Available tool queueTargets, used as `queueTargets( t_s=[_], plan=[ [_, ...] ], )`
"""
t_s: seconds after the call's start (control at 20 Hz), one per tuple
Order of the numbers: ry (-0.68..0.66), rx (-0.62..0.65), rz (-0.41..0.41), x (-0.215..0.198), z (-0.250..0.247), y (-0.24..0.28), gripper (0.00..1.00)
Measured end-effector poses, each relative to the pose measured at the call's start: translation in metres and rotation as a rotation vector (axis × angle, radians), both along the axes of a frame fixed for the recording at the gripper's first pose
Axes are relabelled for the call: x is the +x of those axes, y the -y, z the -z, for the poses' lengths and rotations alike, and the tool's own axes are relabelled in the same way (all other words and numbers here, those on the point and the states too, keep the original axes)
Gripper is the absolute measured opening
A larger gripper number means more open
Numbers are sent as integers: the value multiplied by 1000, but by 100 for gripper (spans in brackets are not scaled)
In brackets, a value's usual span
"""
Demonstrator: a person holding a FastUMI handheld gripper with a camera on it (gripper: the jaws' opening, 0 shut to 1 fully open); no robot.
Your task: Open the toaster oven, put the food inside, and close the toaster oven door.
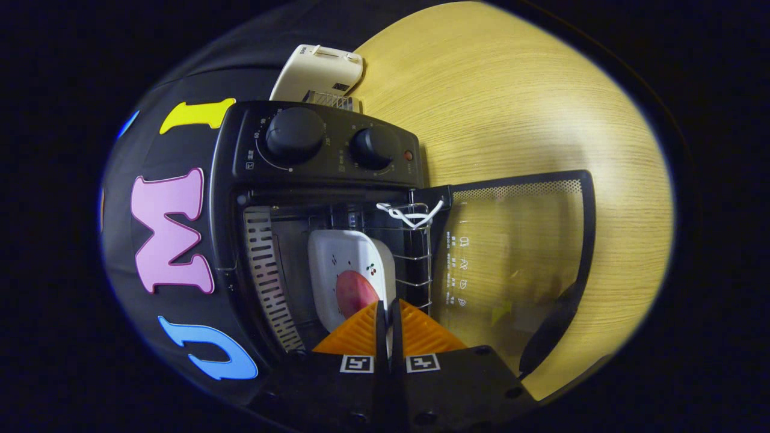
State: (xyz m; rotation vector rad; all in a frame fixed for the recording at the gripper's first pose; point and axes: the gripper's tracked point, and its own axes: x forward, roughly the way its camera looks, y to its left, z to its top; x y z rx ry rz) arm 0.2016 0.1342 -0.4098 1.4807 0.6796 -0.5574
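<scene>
Food: a reddish piece lies on a white plate inside the toaster oven, on its rack.
Gripper: gripper fingers nearly together, pinching the plate's near rim.
Door: glass door lies open beside them.
Risk: pulling back unreleased could drag the plate out.

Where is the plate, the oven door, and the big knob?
Plate [337, 258]: gripper view, bare white top, just ahead of the gripper [388, 316], whose fingers grip its rim.
Oven door [517, 240]: gripper view, glass pane, swung open.
Big knob [295, 133]: gripper view, its front face.
</scene>
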Motion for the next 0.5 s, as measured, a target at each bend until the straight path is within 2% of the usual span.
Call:
queueTargets(
  t_s=[0.15,0.3,0.35,0.4,0.45,0.5],
  plan=[
    [1,6,-10,1,2,-5,5],
    [40,53,-30,1,-1,-11,13],
    [59,75,-45,1,-3,-15,13],
    [94,95,-69,-2,-11,-21,30],
    [123,103,-96,-3,-16,-24,39],
    [146,98,-124,-9,-22,-26,57]
  ],
)
